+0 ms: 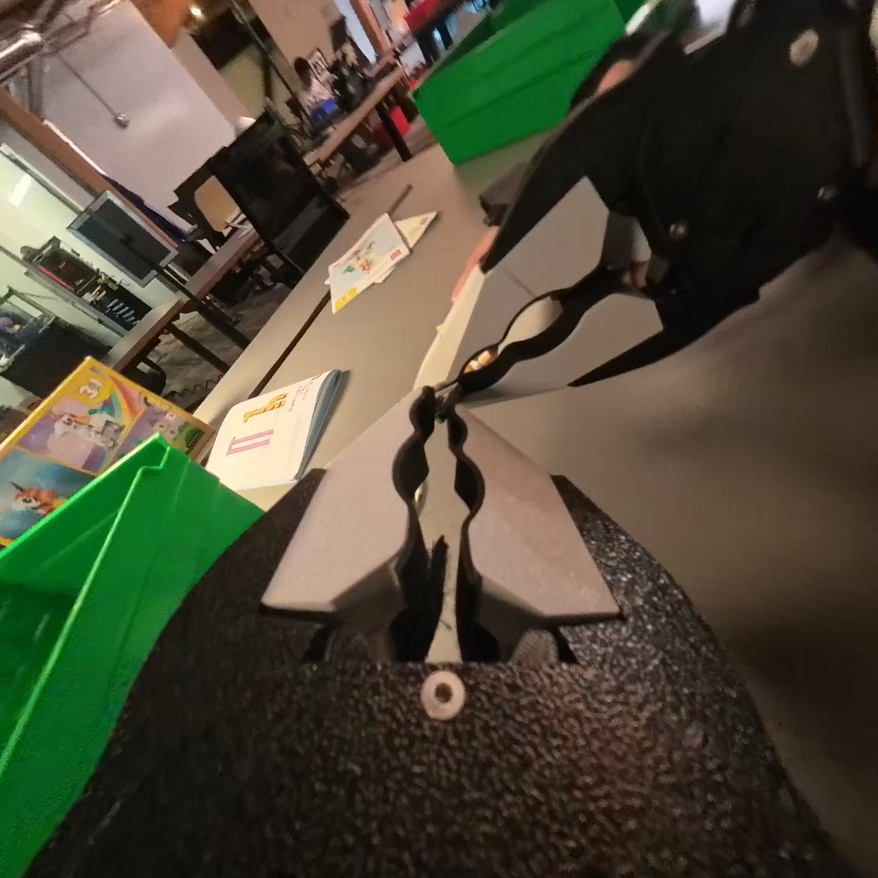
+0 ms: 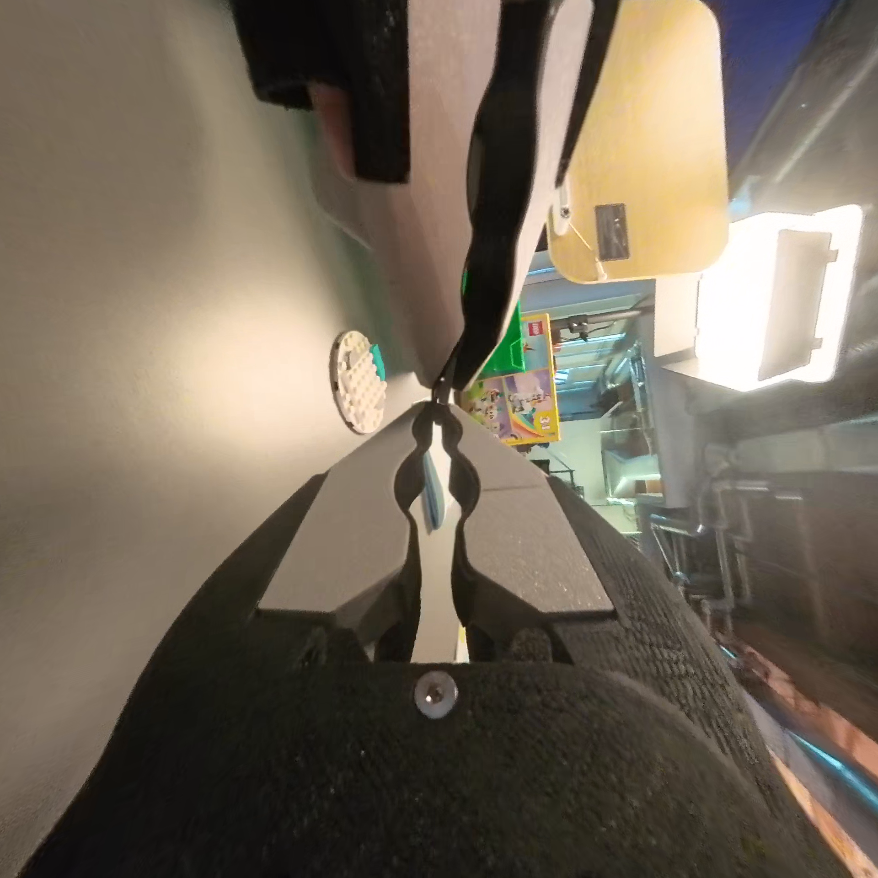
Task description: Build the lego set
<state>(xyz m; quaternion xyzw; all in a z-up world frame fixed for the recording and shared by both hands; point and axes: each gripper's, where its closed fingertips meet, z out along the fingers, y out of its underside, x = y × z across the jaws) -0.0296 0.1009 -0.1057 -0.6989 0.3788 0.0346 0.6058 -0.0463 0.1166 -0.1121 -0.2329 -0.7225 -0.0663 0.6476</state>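
Above the grey table [image 1: 380, 332], the left gripper [image 1: 439, 404] and right gripper [image 2: 437, 411] meet tip to tip, both clamped on one small dark piece [image 1: 444, 399]. Left of them lie a white booklet [image 1: 271, 427], a green bin [image 1: 95, 546] and a round white plate [image 2: 358, 385].

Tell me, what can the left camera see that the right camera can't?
Only the left wrist view shows the closed booklet near the green bin, the open booklets farther off, and another green bin.

Only the right wrist view shows the round white studded plate with a teal piece, and a pale wooden board.

Both show the grey table, the colourful toy box and the two grippers meeting tip to tip, left gripper and right gripper.
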